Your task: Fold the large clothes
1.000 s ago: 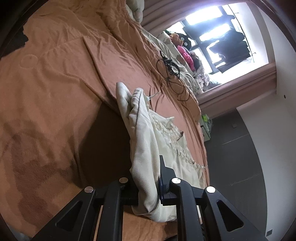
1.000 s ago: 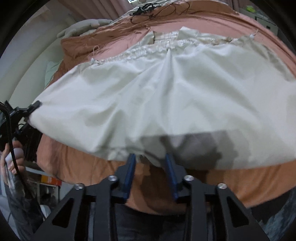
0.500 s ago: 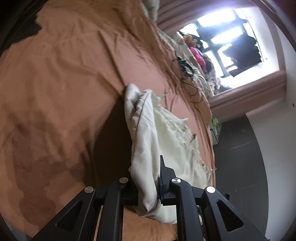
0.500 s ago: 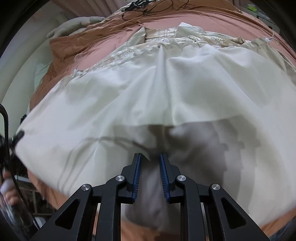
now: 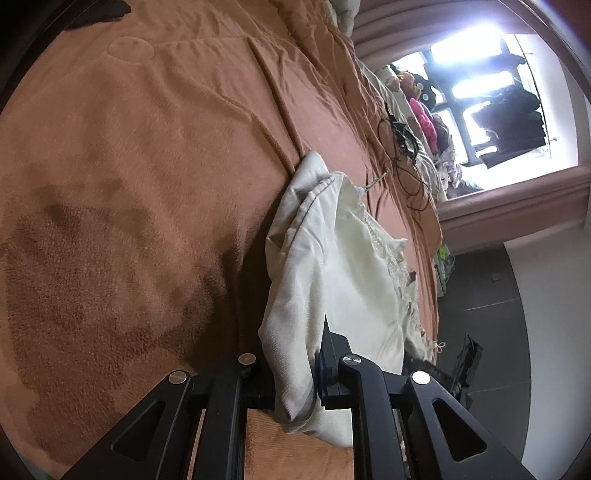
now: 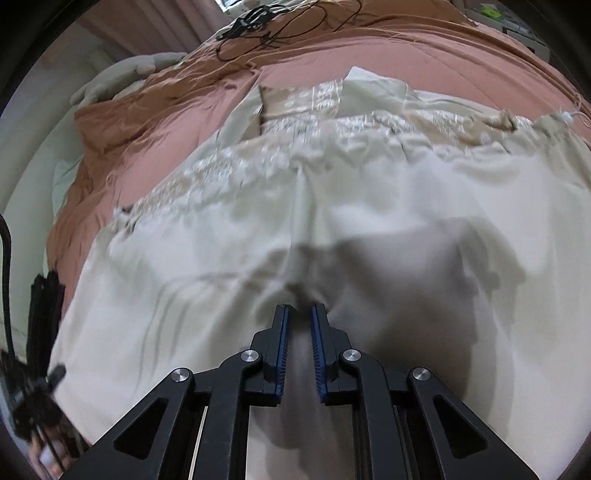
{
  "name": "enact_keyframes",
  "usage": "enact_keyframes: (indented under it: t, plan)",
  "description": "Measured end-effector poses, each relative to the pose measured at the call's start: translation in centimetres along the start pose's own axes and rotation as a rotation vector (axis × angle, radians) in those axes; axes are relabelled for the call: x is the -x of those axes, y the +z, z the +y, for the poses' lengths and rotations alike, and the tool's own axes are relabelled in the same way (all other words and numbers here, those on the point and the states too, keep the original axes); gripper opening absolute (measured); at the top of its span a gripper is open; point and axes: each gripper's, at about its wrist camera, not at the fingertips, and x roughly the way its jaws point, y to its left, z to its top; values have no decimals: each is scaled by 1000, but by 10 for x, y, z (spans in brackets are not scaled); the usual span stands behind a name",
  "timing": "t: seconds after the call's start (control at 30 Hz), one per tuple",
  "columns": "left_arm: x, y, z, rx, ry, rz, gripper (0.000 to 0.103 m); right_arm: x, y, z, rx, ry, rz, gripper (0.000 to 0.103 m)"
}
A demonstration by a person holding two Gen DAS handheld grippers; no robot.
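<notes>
A large cream garment point(image 6: 369, 206) with a lace band lies spread on the brown bed cover point(image 5: 147, 184). My left gripper point(image 5: 295, 350) is shut on a bunched edge of the garment point(image 5: 332, 266), which rises between its fingers and drapes over the bed. My right gripper point(image 6: 299, 314) points down over the middle of the cloth. Its jaws are closing to a narrow gap, with shadowed cloth and a crease at the tips; the pads do not visibly press on it. At the left edge of the right wrist view, the left gripper point(image 6: 40, 314) holds the garment's far edge.
Black cables point(image 5: 406, 147) lie on the cover beyond the garment, also visible as cables point(image 6: 266, 22) at the top of the right wrist view. A pale pillow point(image 6: 122, 77) sits at the bed's far left. A bright window point(image 5: 480, 92) with piled things lies beyond. A person's hand point(image 6: 44, 454) shows at bottom left.
My right gripper has travelled from the garment's near edge to over its middle, and its jaws have narrowed. My left gripper has sunk a little, still holding the bunched edge.
</notes>
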Motion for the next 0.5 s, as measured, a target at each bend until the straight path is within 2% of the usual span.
enact_keyframes:
  t: [0.17,0.37,0.43,0.5]
  plan:
    - [10,2,-16,-23,-61,-12,14,36,-11,6,64,20,-50,13]
    - [22,4,-61,-93,-119,-29,14,60,-53,-4,49,112,5,15]
    - [26,2,-80,-127,-131,-33,14,65,-69,-7,43,131,17,25]
    - [28,1,-94,-148,-146,-35,14,66,-84,-6,50,144,31,25]
